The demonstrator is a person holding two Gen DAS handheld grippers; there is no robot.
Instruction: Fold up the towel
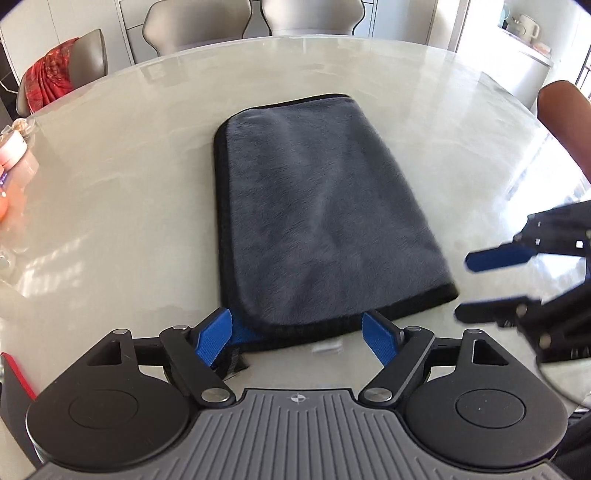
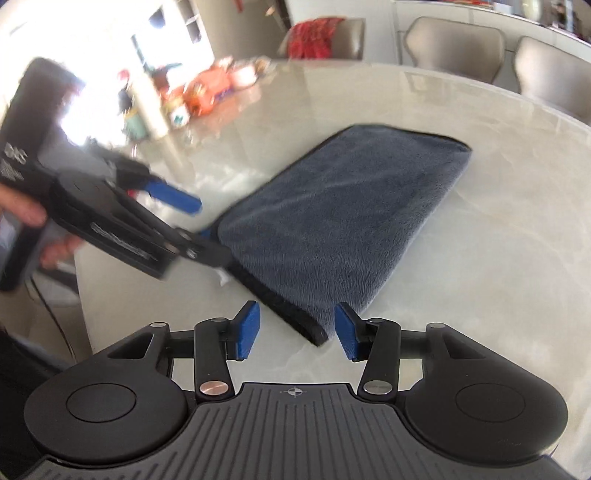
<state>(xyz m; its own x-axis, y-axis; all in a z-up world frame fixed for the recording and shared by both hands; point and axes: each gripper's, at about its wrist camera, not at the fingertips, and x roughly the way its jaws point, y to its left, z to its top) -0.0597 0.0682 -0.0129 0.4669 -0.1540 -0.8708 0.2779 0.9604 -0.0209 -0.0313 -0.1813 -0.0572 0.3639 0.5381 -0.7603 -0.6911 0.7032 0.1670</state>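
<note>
We've got the grey towel lying folded flat mid-table, long side running toward 12 o'clock in the left wrist view. Our left gripper sits at its near edge, 6 o'clock, fingers spread wide with the hem between them, not pinching it. The right gripper hangs at the near corner, fingers released too, corner just between them. Chairs at 12 o'clock, clutter at 9.

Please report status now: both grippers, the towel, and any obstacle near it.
Left gripper open, at towel's near edge. Right gripper open, at its near corner. Grey towel folded, flat on table. Nothing in the way.
</note>
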